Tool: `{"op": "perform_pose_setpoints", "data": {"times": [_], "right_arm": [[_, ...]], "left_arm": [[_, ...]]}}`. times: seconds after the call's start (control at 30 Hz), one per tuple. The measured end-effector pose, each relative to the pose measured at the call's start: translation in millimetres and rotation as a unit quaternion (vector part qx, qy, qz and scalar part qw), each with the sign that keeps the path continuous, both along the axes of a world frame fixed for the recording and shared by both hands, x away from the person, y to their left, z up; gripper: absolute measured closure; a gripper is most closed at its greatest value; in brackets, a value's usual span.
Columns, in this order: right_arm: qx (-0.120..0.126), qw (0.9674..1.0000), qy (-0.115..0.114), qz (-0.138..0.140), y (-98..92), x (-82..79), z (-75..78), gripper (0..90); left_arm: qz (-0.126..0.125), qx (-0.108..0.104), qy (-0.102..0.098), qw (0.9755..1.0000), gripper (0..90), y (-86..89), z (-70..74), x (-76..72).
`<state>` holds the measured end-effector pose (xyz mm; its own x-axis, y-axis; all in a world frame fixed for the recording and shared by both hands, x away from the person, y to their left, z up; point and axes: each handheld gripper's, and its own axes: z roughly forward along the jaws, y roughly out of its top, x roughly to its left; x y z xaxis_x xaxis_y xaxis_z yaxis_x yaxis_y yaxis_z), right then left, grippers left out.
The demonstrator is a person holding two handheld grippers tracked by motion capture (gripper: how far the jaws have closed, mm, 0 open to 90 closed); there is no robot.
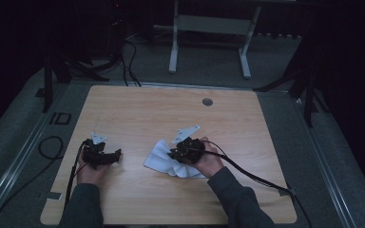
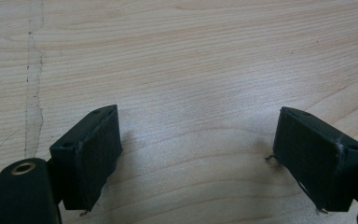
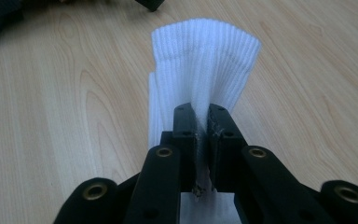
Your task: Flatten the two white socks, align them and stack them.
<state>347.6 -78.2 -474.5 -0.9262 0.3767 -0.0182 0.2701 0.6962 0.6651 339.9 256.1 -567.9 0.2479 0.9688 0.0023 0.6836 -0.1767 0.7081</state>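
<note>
A white ribbed-knit sock lies on a pale wood-grain worktop. Both tongs are black with brass-coloured screw holes: the left tongs, the right tongs.

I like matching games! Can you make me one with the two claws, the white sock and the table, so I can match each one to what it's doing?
Things:
1. left claw
2. right claw
3. white sock
4. wooden table

States:
A. pinched between two black jaws
B. lies under everything, light wood grain
C. jaws wide apart, nothing between them
D. jaws closed on ribbed fabric

Pairs: 1-C, 2-D, 3-A, 4-B
</note>
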Motion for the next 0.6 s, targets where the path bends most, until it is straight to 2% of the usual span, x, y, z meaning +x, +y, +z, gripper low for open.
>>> {"op": "perform_pose_setpoints", "data": {"times": [0.13,0.33,0.43,0.6], "right_arm": [[0.006,0.9999,0.008,0.001,5.1,2.3,-9.5,82.6],[0.001,0.9999,0.011,0.01,14.7,6.2,-30.9,81.4],[0.001,0.9999,0.016,0.004,17.6,8.1,-38.7,81.4],[-0.011,0.9996,0.018,0.016,21.8,6.9,-47.7,81.3]], "left_arm": [[0.0,0.0,0.001,1.0,15.2,0.0,0.1,0.0],[0.0,0.0,0.0,1.0,15.2,0.0,0.0,0.0],[0.0,0.0,-0.001,1.0,15.2,0.0,-0.1,0.0],[0.0,0.0,0.0,1.0,15.2,0.0,0.0,0.0]]}}
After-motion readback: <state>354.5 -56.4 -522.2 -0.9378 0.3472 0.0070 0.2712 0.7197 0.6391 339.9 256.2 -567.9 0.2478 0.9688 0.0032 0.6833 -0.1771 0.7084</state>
